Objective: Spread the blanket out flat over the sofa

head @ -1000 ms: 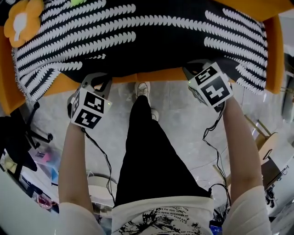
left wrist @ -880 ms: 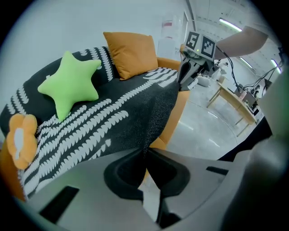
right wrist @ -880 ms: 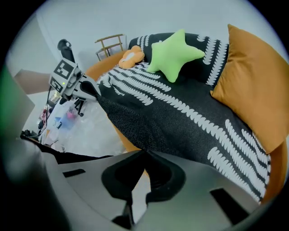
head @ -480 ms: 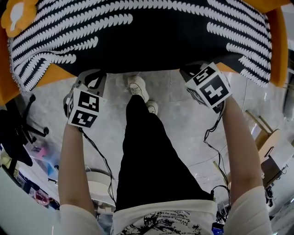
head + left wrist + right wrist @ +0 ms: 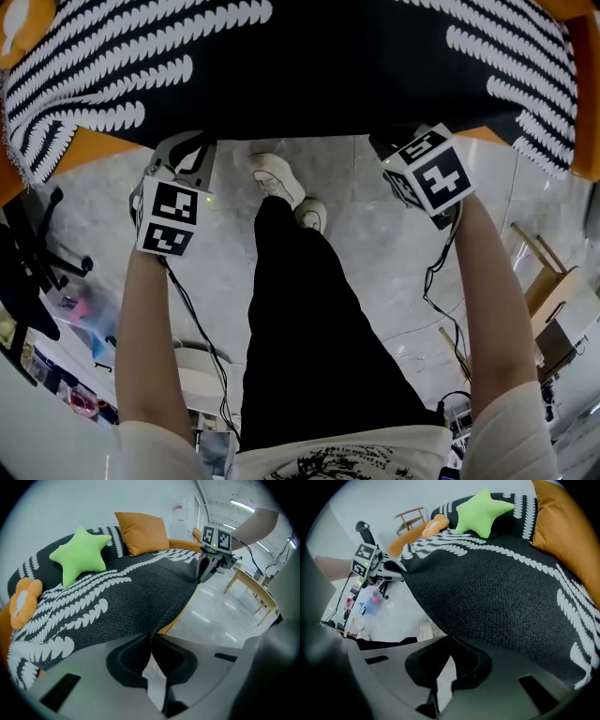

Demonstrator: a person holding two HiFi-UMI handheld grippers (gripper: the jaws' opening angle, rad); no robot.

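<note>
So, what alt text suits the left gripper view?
The left gripper, jaws shut, pinches the edge of a black blanket with white stripes over an orange sofa. A green star cushion rests on it; the right gripper holds the edge farther along.

Left tongs [image 5: 151,638], right tongs [image 5: 450,640], both clamped.

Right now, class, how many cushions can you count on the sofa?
3: a green star cushion at the back, an orange square cushion beside it, and an orange flower cushion at the left end. More may be hidden.
</note>
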